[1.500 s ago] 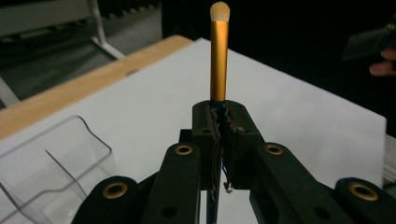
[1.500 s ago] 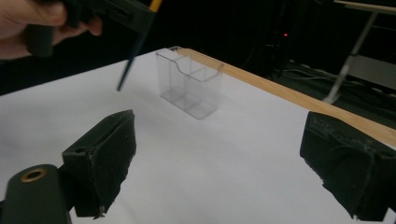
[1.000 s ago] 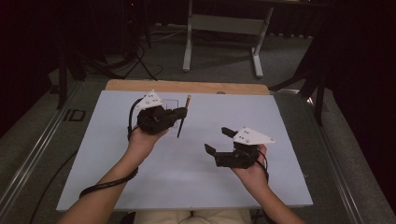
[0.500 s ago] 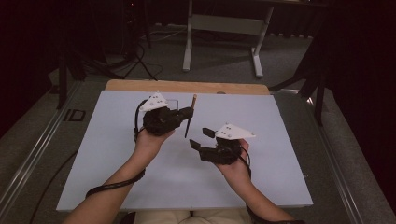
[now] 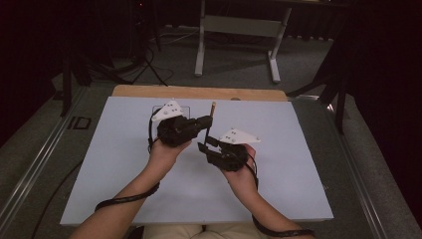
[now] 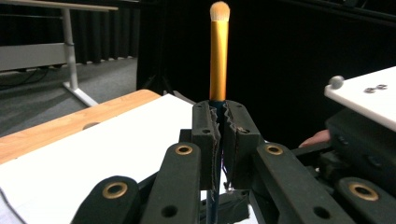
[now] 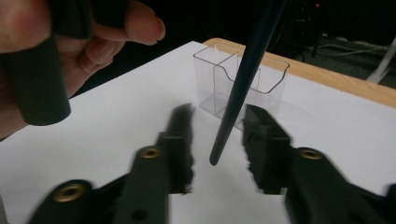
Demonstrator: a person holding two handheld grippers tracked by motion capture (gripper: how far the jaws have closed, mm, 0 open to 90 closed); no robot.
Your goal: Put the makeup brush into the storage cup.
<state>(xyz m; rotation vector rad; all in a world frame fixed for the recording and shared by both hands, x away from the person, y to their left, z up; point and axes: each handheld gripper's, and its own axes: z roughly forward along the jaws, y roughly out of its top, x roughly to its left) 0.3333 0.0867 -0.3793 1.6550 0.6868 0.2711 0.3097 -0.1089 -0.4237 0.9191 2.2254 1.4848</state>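
Up close, our left gripper (image 6: 218, 135) is clamped on a brush (image 6: 218, 56), its gold ferrule and pale tip standing upright above the pads. Our right gripper (image 7: 217, 140) has its jaws apart, though they have just been closing; the brush's dark handle end hangs between them, touching neither pad. Behind it that view shows us a clear two-part holder (image 7: 243, 81) on the white sheet (image 7: 116, 121). From above we see both grippers close together mid-table, with a wooden edge (image 5: 199, 92) beyond.

Left gripper (image 5: 201, 124) mid-board, clamped on brush (image 5: 209, 121) standing tip-up toward far edge of white board (image 5: 298, 199). Right gripper (image 5: 203, 147) just beside, jaws closing around brush's lower handle.
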